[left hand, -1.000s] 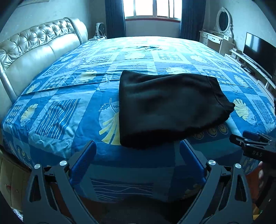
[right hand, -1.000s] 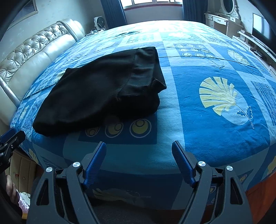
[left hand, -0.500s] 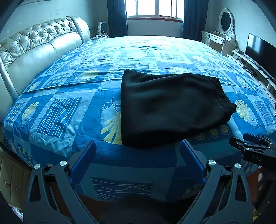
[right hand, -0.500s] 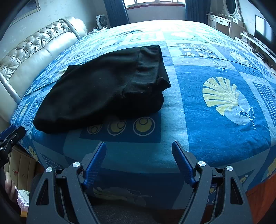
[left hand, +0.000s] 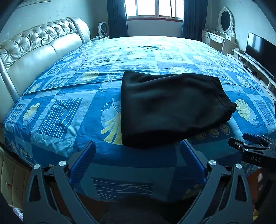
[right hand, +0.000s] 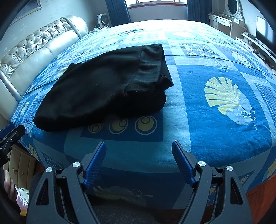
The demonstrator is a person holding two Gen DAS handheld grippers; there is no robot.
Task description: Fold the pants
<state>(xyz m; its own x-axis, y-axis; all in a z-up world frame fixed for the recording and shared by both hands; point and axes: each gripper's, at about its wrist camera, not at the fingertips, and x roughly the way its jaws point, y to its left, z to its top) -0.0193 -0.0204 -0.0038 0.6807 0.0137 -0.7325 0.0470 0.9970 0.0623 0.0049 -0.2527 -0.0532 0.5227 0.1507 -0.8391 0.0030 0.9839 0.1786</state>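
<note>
Black pants (left hand: 169, 106) lie folded in a flat bundle on the blue patterned bed (left hand: 69, 106), near its front edge. They also show in the right wrist view (right hand: 107, 89), with the waistband end toward the right. My left gripper (left hand: 137, 146) is open and empty, held off the bed's front edge just short of the bundle. My right gripper (right hand: 138, 146) is open and empty, in front of the bed edge, right of the bundle. Each gripper shows at the side of the other's view: the right one (left hand: 255, 148), the left one (right hand: 10, 136).
A padded beige headboard (left hand: 34, 51) runs along the left. A window with dark curtains (left hand: 153, 10) is at the back. A dressing table with mirror (left hand: 222, 29) and a TV (left hand: 258, 50) stand at the right. A fan (right hand: 101, 19) stands by the headboard.
Both grippers have drawn back and up slightly from the bed; the view takes in more of the room. The pants have not moved.
</note>
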